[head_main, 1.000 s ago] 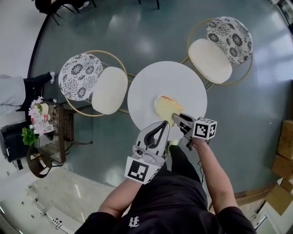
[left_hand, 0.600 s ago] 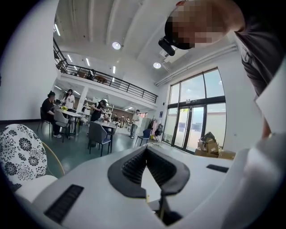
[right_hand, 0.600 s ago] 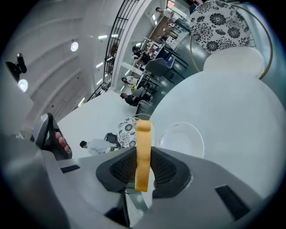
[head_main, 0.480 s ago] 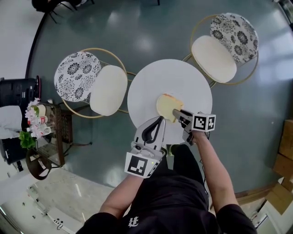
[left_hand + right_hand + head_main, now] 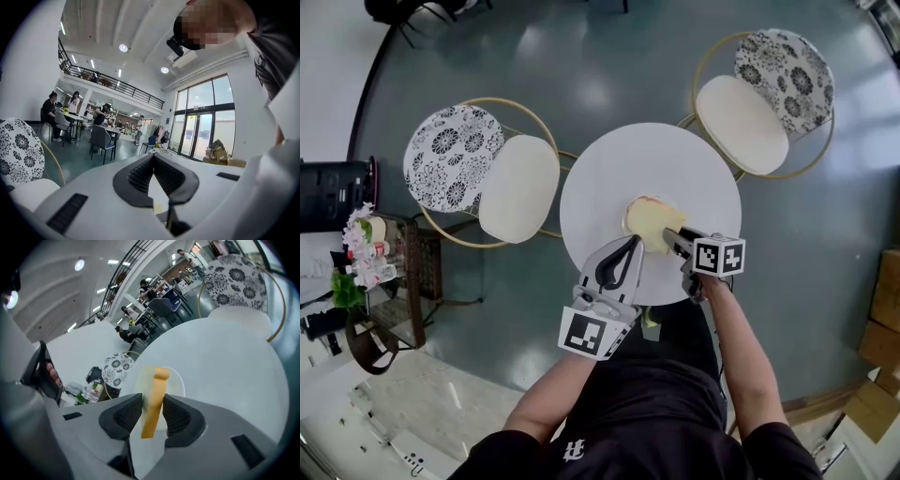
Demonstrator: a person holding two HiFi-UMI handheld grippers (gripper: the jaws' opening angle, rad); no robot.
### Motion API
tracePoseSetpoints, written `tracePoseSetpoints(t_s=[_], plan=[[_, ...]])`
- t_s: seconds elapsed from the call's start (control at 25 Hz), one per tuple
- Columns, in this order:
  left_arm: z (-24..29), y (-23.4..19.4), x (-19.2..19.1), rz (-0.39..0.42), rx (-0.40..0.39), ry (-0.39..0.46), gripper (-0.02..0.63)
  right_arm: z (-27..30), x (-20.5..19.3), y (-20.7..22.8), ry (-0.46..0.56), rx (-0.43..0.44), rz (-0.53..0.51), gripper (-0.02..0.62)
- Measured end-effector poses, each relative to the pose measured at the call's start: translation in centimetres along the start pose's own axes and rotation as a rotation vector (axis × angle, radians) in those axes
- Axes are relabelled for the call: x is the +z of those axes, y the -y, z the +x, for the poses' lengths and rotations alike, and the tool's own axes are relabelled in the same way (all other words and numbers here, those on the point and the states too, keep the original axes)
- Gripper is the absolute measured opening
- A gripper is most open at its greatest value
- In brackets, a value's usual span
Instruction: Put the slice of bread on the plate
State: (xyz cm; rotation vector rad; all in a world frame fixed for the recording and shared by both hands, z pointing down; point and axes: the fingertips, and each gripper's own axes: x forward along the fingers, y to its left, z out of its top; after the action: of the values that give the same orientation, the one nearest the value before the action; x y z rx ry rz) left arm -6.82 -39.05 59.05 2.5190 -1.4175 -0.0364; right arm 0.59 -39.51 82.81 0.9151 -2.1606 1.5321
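Bread (image 5: 154, 401) over the plate (image 5: 178, 382)
Your right claw (image 5: 672, 236) pinches it edge-on, jaws just easing open; your left claw (image 5: 153, 158) is closed, empty

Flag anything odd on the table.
Nothing stands out. The slice of bread sits in the right claw, which has just been opening, over the plate on the round table; no spills.

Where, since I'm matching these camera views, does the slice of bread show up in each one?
Head view: slice of bread just right of centre, over the round white table.
Left gripper view: not in it.
Right gripper view: low centre, edge-on, between the jaws of the right gripper, which have just been opening.
Shared landmark: the round white table, in the head and right gripper views.
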Motion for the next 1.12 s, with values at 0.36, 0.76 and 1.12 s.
tracePoseSetpoints(t_s=[0.36,0.76,1.12], plan=[[0.1,0.4,0.0,0.013,-0.013,-0.006,0.006,-0.5,-0.3,3.0,-0.112,-0.348,-0.270,0.269],[-0.1,2.2,0.8,0.008,-0.018,-0.062,0.006,-5.1,1.8,-0.5,0.037,-0.314,-0.277,0.272],[-1.9,4.9,5.3,0.007,-0.012,-0.071,0.006,-11.3,3.8,-12.1,0.167,-0.113,-0.380,0.220]])
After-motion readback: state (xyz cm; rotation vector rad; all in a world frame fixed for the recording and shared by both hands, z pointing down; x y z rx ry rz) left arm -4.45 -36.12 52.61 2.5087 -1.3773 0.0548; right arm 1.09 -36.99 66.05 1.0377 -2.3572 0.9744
